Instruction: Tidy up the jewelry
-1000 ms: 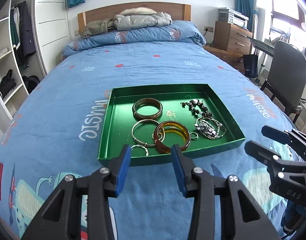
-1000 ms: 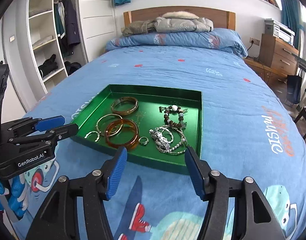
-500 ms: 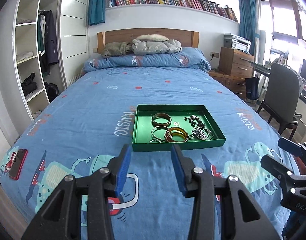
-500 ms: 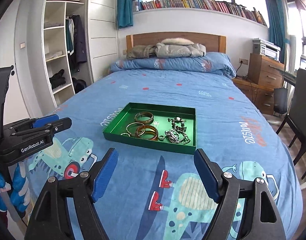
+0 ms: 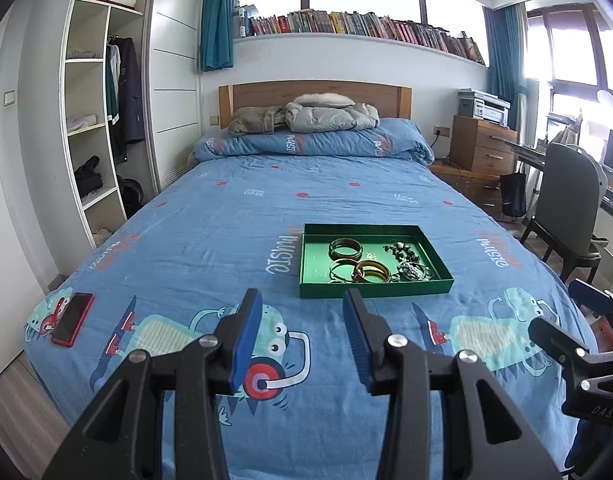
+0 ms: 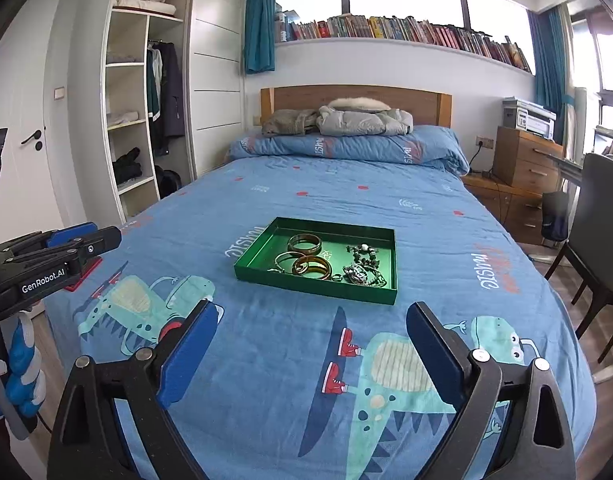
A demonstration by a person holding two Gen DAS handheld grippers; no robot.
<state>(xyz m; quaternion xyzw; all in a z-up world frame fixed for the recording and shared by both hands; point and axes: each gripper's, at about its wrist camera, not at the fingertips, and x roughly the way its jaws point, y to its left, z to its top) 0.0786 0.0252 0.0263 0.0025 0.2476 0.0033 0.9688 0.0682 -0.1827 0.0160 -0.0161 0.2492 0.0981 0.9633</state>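
Blue-padded, your left gripper [image 5: 302, 336] and right gripper [image 6: 310, 354] are hovering apart and empty near the bed's foot edge. The green tray [image 6: 262, 244] is sitting mid-bed, corralling bangles [image 6: 312, 267] and beaded bracelet [image 6: 362, 254], likely sorted.

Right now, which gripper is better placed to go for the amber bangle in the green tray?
Probably left gripper: the amber bangle lies almost straight ahead of it. Both are open, empty, and well short of the green tray.
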